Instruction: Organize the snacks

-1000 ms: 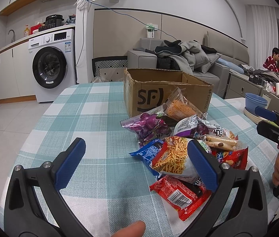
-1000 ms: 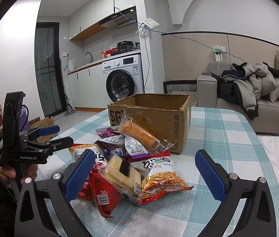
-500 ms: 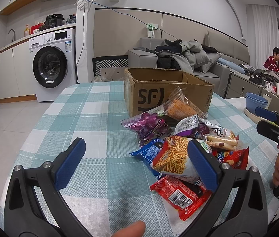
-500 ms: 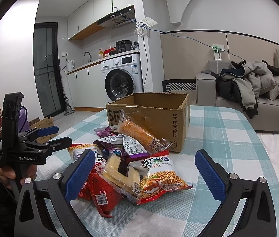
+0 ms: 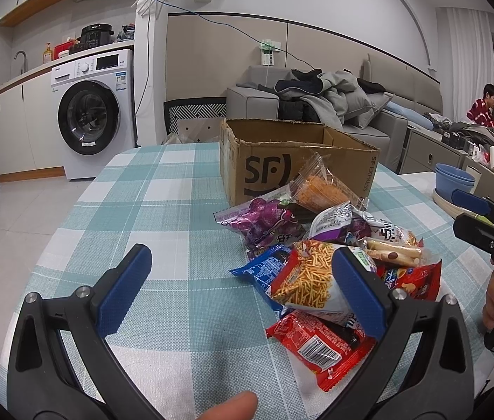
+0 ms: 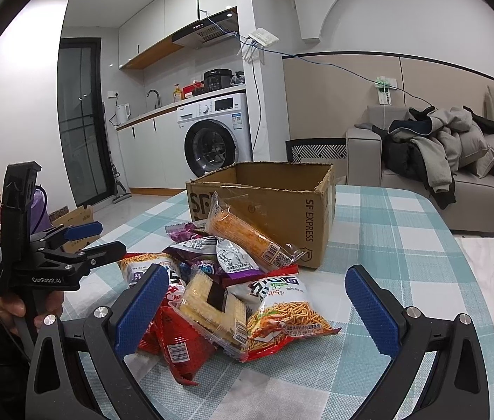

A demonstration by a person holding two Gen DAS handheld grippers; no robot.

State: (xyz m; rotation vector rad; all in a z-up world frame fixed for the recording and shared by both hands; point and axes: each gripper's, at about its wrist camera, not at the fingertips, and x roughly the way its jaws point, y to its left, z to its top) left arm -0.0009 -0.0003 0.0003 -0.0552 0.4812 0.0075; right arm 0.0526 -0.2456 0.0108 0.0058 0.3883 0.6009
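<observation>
Both grippers spread wide, empty: left gripper [image 5: 243,285] and right gripper [image 6: 255,302] hover on either side of the snack pile [image 6: 225,287], heaped on the checked tablecloth [image 5: 162,203] against the open cardboard box [image 6: 275,206], likely its destination.

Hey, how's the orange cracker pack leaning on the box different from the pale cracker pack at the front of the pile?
The orange cracker pack is a long stick propped against the cardboard box; the pale cracker pack is broad, lying tilted over other bags. The orange one is the pile's rearmost, the pale one sits near the right gripper. Both have clear wrappers.
</observation>
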